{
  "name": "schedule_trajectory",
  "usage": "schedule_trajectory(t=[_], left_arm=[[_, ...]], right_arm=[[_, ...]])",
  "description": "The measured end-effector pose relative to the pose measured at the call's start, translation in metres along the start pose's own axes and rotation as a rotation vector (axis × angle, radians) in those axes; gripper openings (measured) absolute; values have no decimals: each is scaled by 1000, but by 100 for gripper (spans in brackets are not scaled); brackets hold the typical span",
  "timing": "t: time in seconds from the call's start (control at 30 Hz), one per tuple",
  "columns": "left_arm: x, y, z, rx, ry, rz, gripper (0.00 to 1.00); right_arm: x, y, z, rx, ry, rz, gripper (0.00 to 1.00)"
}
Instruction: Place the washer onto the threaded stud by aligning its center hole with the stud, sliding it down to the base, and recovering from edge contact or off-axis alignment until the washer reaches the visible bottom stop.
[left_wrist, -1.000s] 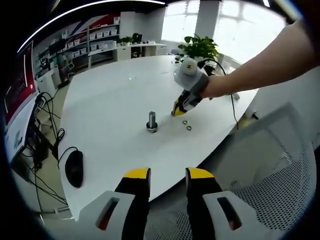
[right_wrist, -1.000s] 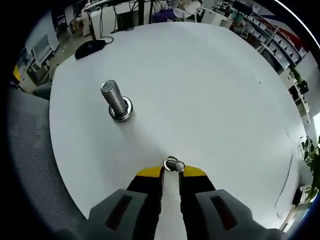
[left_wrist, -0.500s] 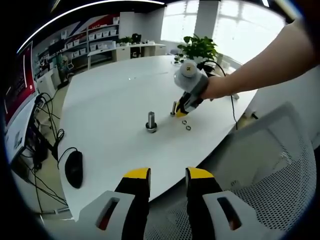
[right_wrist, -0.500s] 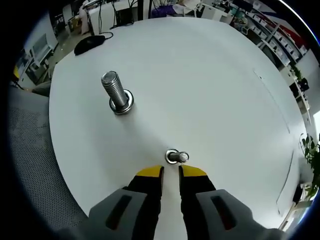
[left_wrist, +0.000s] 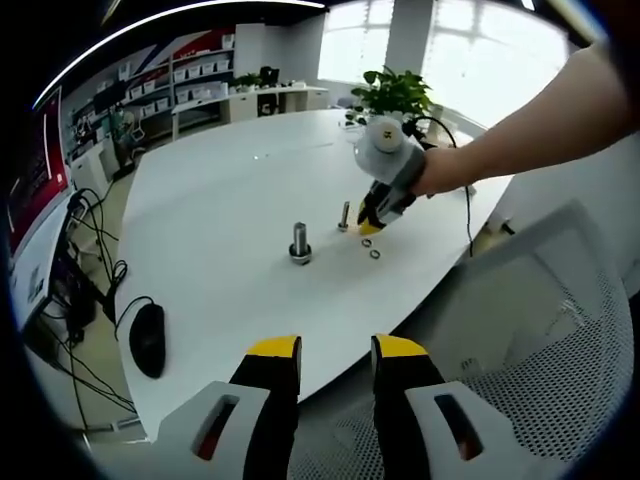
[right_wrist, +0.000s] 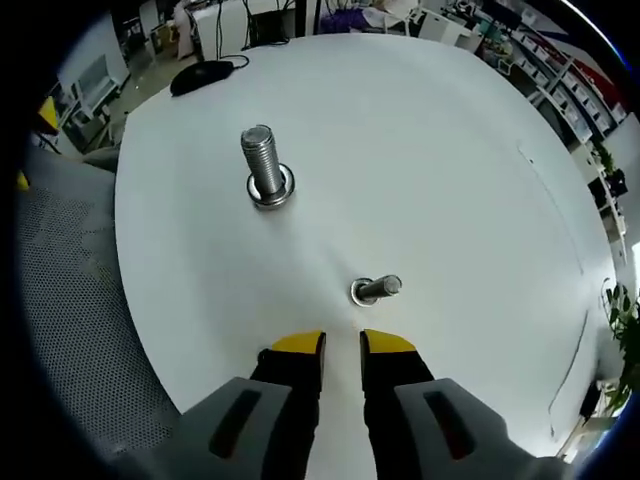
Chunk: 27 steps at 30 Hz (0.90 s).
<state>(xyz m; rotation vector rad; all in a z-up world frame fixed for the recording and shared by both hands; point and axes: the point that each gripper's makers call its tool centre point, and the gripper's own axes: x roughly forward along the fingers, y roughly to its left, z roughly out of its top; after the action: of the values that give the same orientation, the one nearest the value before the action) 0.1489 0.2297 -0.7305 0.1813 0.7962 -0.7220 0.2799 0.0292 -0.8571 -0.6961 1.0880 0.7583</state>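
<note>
here both grippers, left (left_wrist: 335, 350) and right (right_wrist: 342, 345), hold nothing, jaws slightly parted, above the table (right_wrist: 450, 170).

No readable text; shelf labels seemingly too blurred.

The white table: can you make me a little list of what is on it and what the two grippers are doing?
table: white table, round-edged
big stud: large threaded stud standing upright, ring at its base
small stud: smaller stud standing near the right gripper
loose washers: two small rings lying flat by the right gripper
mouse: black mouse near the table edge
left gripper: left gripper open, holding nothing
right gripper: holding nothing
</note>
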Motion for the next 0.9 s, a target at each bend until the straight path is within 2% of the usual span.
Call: schedule_trajectory(t=[0.47, 0.63, 0.9], left_arm=[[0, 1, -1, 3, 6, 7, 26], [0, 2, -2, 4, 9, 9, 26], [0, 2, -2, 3, 13, 12, 26]], right_arm=[[2, 14, -4, 4, -9, 28, 18], [6, 14, -11, 0, 14, 26, 18], [6, 10, -11, 43, -6, 41, 18]])
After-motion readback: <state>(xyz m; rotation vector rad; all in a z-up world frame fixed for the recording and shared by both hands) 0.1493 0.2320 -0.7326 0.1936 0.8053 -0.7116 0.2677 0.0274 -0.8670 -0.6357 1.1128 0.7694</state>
